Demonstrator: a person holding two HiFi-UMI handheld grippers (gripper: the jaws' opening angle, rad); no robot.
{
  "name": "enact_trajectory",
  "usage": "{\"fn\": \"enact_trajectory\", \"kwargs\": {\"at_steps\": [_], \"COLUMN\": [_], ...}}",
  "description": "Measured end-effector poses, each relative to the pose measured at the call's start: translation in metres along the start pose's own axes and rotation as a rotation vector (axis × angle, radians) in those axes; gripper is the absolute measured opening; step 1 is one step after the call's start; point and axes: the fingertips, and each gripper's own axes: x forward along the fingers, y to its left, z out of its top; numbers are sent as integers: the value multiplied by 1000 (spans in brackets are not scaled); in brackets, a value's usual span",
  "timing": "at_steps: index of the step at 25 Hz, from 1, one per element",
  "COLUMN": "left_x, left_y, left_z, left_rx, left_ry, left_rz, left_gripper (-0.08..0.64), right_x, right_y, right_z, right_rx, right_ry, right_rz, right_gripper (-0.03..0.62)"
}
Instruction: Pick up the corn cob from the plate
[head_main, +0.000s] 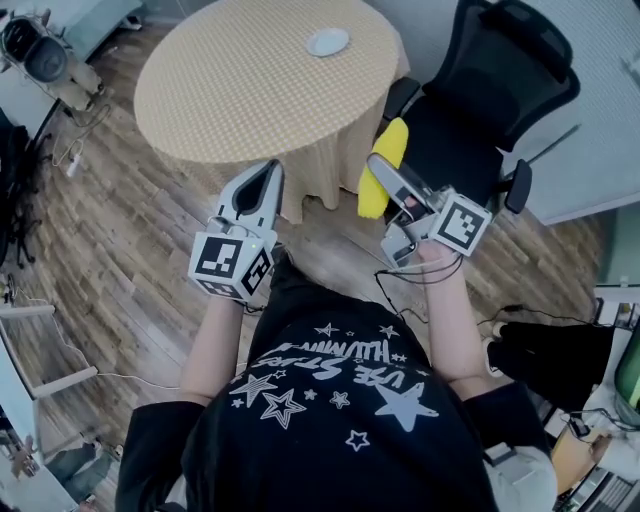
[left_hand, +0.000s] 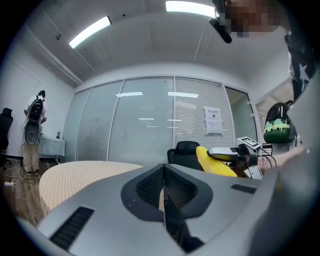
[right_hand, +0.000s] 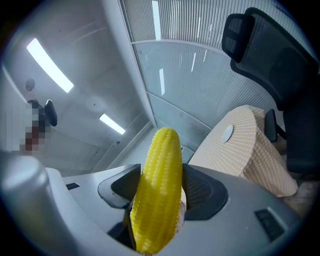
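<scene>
Between the jaws of the right claw (right_hand: 159, 186) the cob (right_hand: 156, 200) is clamped across its rows of kernels, with its tip standing well beyond the jaws. The jaws are held apart only by the thickness of the cob, so a firm pinch is made on a rounded thing.

From the head view, the cob is seen in the air off the edge of the tabletop (head_main: 240, 85), in front of a black chair (head_main: 490, 90). It is well apart from the plate (head_main: 328, 41), which lies bare near the far rim. The pick-up can therefore be judged done, since nothing is left on the plate and the cob is held clear of it.

The left claw (left_hand: 163, 195) is closed, jaw against jaw, with nothing between. It is held low beside the tabletop, probably set out of the way because one claw is enough for the cob. A slip may be expected if the grip is eased, as much of the cob overhangs the jaws.
</scene>
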Motion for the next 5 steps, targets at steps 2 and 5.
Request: {"fn": "enact_trajectory", "kwargs": {"at_steps": [2, 5], "left_x": [15, 47], "left_y": [-5, -13], "left_z": [-7, -17], "left_rx": [4, 5], "left_ry": [7, 18], "left_rz": [3, 7], "left_gripper": [8, 8], "right_x": [-4, -10], "right_y": [-16, -45], "right_z": [7, 26], "right_rx": [6, 15], "right_ry": [-1, -2], "right_rz": [1, 0], "right_gripper": [264, 264]}}
